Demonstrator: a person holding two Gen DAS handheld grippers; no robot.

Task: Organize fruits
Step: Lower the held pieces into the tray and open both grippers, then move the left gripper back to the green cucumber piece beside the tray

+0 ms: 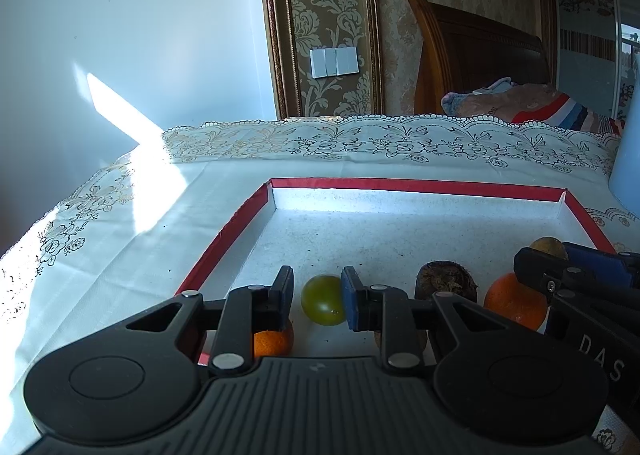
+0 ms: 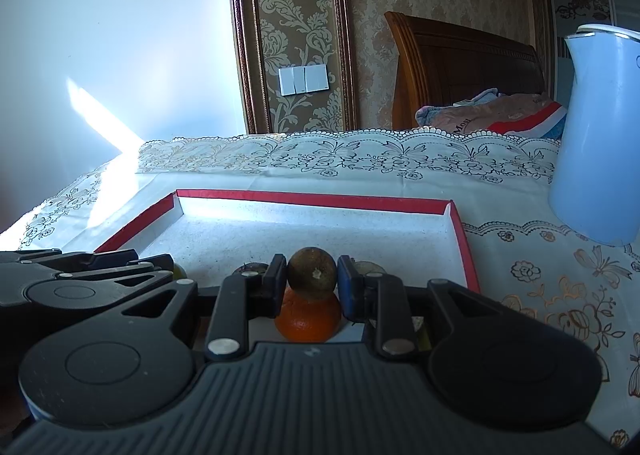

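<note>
The left gripper [image 1: 316,297] is hanging low and level, its jaws standing apart with a gap on the left side. The right gripper [image 2: 312,283] is sitting just beside it on the right, also low, its jaws pressing in on both sides of what it is carrying, pointing the same way forward.

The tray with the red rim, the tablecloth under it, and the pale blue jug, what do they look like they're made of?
Tray: likely cardboard, since the walls are thin and folded at the corners, with a red outer face and a speckled matte white lining. Tablecloth: probably vinyl or lace-look plastic, with a slight sheen, printed flowers and a scalloped edge. Jug: smooth, matte pale blue, probably plastic, with a lighter rim.
</note>
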